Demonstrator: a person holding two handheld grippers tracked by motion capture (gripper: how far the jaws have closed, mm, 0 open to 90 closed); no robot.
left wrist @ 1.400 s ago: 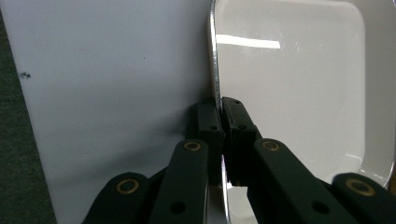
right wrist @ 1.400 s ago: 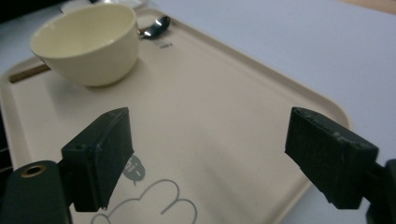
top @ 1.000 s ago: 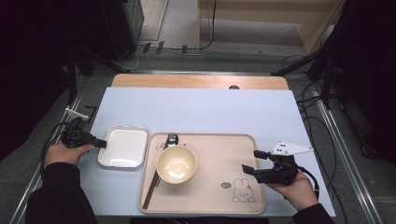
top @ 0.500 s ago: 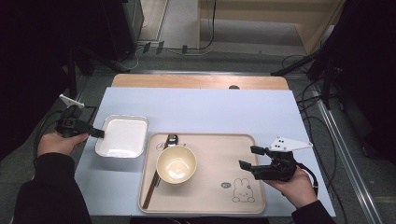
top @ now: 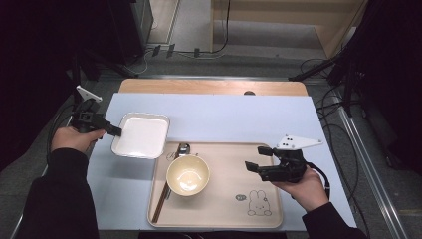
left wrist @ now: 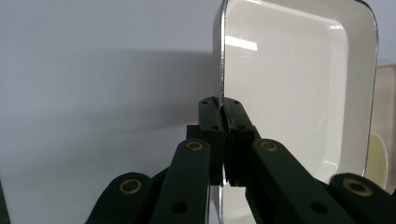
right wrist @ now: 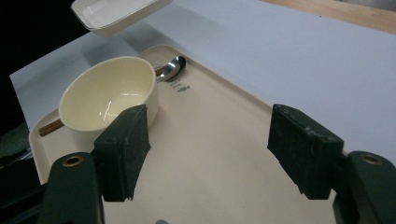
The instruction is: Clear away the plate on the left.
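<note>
High view. One beige tray at lower centre of frame, w/ a rabbit print at its lower right. In it: one cream bowl, empty; one metal spoon above the bowl; brown chopsticks along the tray's left edge, partly under the bowl. One white square dish, empty, at centre left, its lower right corner overlapping the tray's upper left corner. Left claw is clamped tight on the dish's left rim; in the left claw view the jaws pinch the rim edge-on. Right claw, over the tray's right part, has been narrowing slightly but stands wide, nothing between its jaws. Tabletop: pale blue sheet, wood strip along the upper edge. Room: dark, cables on a grey floor.
</note>
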